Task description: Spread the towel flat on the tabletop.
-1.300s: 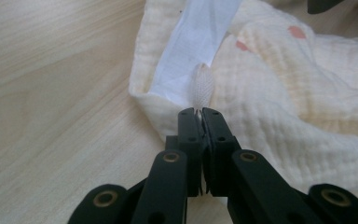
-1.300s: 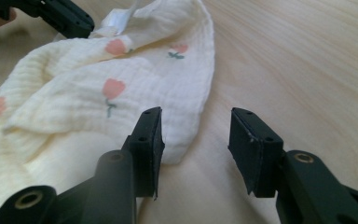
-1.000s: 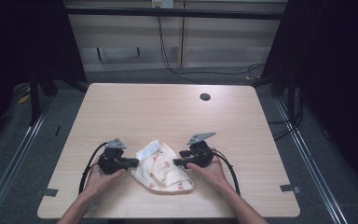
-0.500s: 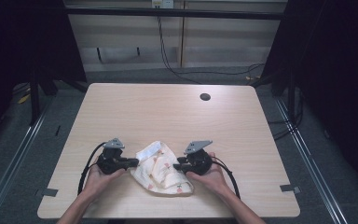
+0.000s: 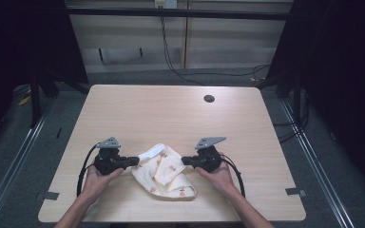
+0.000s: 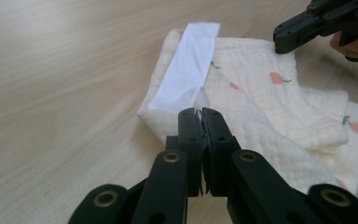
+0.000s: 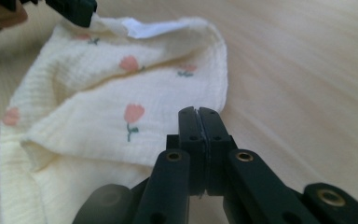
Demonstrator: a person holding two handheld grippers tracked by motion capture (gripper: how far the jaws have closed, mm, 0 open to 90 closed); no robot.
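Note:
A cream cloth [image 5: 164, 176] printed with small red flowers lies crumpled and partly folded near the table's front edge. A white label [image 5: 151, 153] runs along its left corner. My left gripper [image 5: 137, 160] is at that corner, and its jaws [image 6: 198, 112] are shut on the edge of the white label [image 6: 186, 70]. My right gripper [image 5: 184, 160] is at the cloth's right edge. It is shut [image 7: 198, 111] just in front of the cloth [image 7: 98, 102], with nothing visible between its jaws. The left gripper [image 7: 81, 11] also shows far off at the label [image 7: 149, 28].
The wooden table [image 5: 171, 118] has a round dark cable hole [image 5: 209, 99] at the back right. Cables trail on the floor behind the table, and metal rails run along both sides.
My right gripper moved left and down toward the cloth, then drew back to the right. The cloth's folds shifted slightly. My left gripper stayed nearly still.

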